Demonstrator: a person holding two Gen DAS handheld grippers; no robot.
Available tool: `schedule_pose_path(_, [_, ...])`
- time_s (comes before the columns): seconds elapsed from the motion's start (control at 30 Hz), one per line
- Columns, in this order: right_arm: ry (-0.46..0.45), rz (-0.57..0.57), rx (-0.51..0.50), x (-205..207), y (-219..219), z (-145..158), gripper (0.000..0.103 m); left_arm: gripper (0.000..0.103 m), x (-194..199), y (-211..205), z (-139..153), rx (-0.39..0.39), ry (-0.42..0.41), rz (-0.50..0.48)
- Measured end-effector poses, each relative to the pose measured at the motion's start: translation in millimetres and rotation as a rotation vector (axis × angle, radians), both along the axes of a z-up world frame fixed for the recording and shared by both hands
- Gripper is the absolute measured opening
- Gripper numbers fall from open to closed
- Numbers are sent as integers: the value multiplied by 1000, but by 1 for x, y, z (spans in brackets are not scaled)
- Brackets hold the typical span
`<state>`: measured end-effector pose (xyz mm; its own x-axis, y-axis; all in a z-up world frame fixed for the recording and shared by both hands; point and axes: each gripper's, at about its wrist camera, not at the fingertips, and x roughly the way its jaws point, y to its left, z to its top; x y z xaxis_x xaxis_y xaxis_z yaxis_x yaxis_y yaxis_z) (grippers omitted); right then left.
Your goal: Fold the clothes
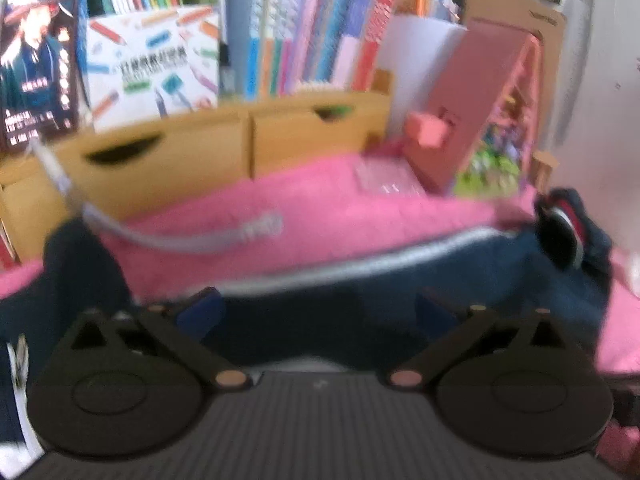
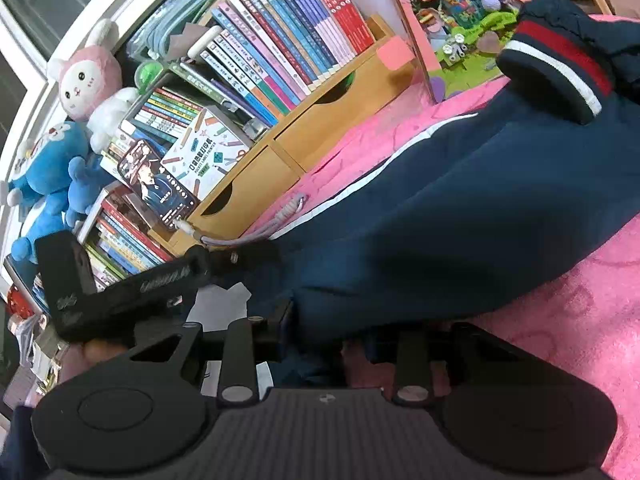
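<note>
A navy garment (image 1: 400, 280) with a white side stripe lies across a pink cover (image 1: 320, 200). Its red-and-white striped cuff (image 1: 560, 232) is at the right. My left gripper (image 1: 318, 312) stands over it with the jaws wide apart and navy cloth lying between the blue pads; this view is blurred. In the right wrist view the garment (image 2: 440, 220) runs away to the cuff (image 2: 560, 68). My right gripper (image 2: 340, 332) is shut on a bunched near edge of the cloth. The left tool's black body (image 2: 132, 292) reaches in from the left, held by a hand (image 2: 92, 350).
A wooden drawer unit (image 2: 320, 128) carrying rows of books (image 2: 288, 32) borders the pink cover (image 2: 580, 300). A phone (image 2: 160, 188) leans there, and its cable (image 2: 256, 236) trails onto the cover beside the garment. A pink toy house (image 2: 460, 12) and plush toys (image 2: 88, 76) stand behind.
</note>
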<state>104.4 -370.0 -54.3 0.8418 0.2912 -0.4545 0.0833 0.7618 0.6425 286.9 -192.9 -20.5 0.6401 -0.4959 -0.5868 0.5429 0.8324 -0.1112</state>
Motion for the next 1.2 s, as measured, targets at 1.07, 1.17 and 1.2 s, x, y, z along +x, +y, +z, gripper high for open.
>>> schedule_pose_path(1.07, [-25,7,-15,11,11,5,41,7,29,-42,-2,70,98,-203])
schedule_pose_path(1.17, [-26,8,-14,11,11,5,42,8,32,-36,1,60,129,-277])
schedule_pose_path(1.2, [-27,9,-15,11,10,5,42,9,33,-36,0,62,146,-286])
